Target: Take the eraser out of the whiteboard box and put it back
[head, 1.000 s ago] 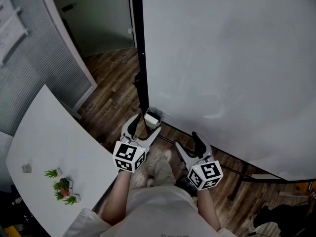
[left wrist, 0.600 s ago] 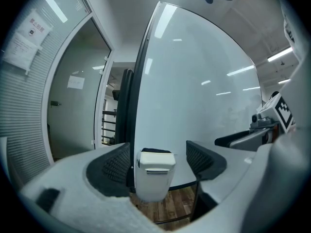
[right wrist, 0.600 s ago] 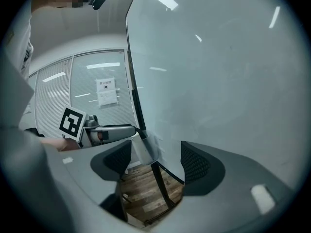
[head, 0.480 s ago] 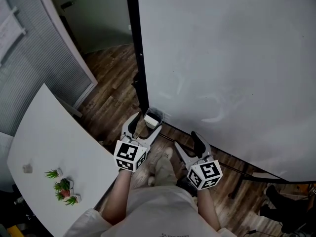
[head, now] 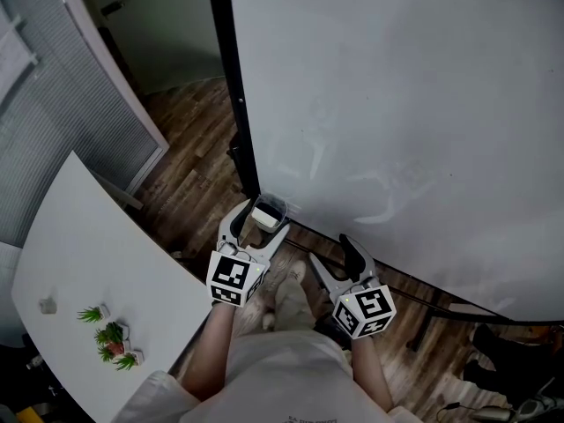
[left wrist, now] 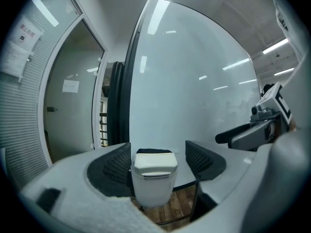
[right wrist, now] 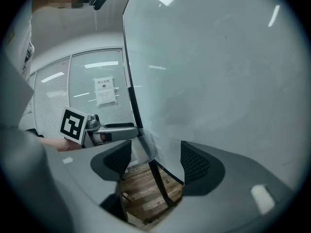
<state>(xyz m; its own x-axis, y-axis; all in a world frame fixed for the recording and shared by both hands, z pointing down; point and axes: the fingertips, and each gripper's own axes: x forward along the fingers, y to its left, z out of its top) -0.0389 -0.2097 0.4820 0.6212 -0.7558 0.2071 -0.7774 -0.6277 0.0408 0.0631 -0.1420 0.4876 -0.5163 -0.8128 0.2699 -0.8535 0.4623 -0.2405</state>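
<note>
A small translucent box (head: 277, 206) hangs at the lower left corner of the whiteboard (head: 397, 104). The eraser (head: 264, 217) stands in it, white-topped with a black felt edge. My left gripper (head: 257, 225) is open with its jaws on either side of the box. In the left gripper view the eraser (left wrist: 155, 163) pokes out of the box (left wrist: 152, 192); the left pad lies close beside the box and the right pad stands apart. My right gripper (head: 329, 249) hangs open to the right, near the board's lower edge, with nothing between its jaws (right wrist: 155, 161).
A white table (head: 79, 254) with small potted plants (head: 110, 335) lies at the left. A glass partition with blinds (head: 53, 95) stands behind it. Below the board are the wooden floor (head: 198, 166), the stand's black bars (head: 423, 302) and the person's legs.
The head view has swung slightly, so the board's edge sits further left. My left jaws reach a little further round the box. The right gripper has stayed put.
</note>
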